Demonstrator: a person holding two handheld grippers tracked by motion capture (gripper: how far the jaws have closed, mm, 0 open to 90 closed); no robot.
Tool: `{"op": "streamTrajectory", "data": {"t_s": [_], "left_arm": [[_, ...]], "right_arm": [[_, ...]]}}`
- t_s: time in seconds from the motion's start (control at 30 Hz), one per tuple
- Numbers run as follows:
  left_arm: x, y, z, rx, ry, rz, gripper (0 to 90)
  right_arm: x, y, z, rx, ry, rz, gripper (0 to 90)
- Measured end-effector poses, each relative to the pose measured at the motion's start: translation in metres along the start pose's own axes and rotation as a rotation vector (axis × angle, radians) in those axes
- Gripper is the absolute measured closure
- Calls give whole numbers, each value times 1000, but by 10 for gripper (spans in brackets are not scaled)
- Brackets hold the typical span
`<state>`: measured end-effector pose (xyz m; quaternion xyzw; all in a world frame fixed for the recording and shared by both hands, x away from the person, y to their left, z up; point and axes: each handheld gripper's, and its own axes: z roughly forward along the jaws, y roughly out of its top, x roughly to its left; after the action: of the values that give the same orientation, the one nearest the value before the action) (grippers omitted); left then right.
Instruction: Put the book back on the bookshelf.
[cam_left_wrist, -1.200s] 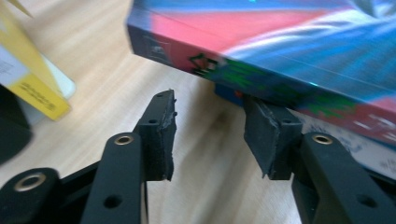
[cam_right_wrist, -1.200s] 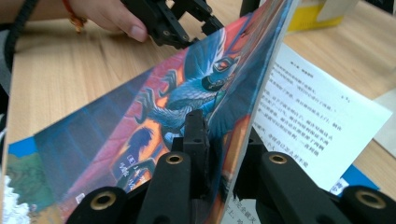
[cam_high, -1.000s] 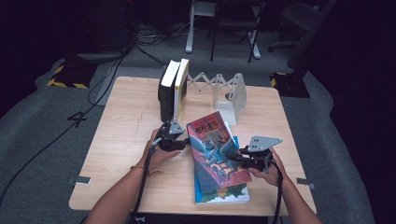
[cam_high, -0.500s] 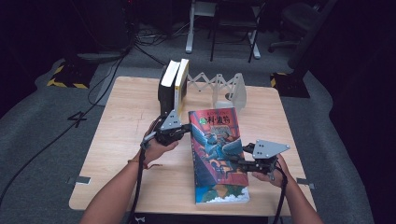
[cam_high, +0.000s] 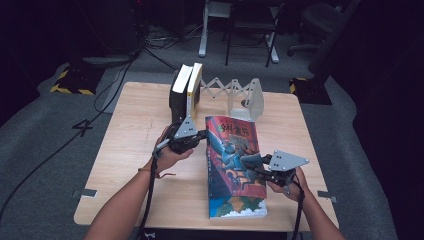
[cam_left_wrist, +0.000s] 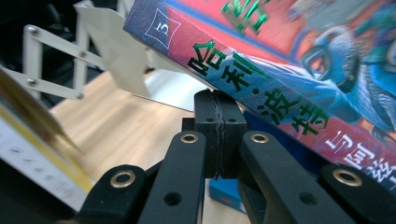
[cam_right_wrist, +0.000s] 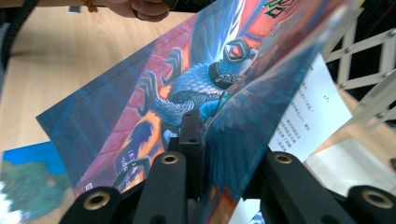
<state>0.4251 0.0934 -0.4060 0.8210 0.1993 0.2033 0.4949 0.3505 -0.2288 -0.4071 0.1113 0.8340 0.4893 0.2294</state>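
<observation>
My right gripper (cam_high: 258, 172) fingers pinch the book's (cam_high: 235, 155) front cover; left gripper (cam_left_wrist: 220, 135) fingers pressed together under its spine; cover lifted, book not yet shelved in the rack (cam_high: 235, 92), upper centre.

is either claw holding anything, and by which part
The right claw is shut on the front cover of the book, near its open edge. The left claw is shut and empty under the spine.

My left gripper (cam_high: 202, 135): jaws pressed together, nothing between. My right gripper (cam_high: 257, 171): jaws clamped; both forearms reach forward.
</observation>
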Motion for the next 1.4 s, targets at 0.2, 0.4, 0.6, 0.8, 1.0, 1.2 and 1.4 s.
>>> {"op": "streamTrajectory", "data": {"t_s": [0.2,0.4,0.6,0.8,1.0,1.2,1.4], "left_arm": [[8,13,-7,-53,-6,-22,898],[10,12,-5,-55,-20,-48,869],[12,15,-6,-76,-56,-48,880],[4,28,-9,-102,-90,-4,886],[-9,40,-16,-142,-111,26,886],[-14,39,-25,-132,-89,45,837],[-25,28,-37,-102,-30,38,705]], "right_arm": [[5,5,-2,-63,-72,-61,817],[15,-1,-7,-82,-58,-66,826],[12,0,-8,-87,-35,-60,767],[7,12,-11,-86,4,-48,591],[-4,24,-22,-119,-15,45,700],[-1,25,-27,-131,-17,22,831],[9,28,-27,-139,-22,-22,838]]}}
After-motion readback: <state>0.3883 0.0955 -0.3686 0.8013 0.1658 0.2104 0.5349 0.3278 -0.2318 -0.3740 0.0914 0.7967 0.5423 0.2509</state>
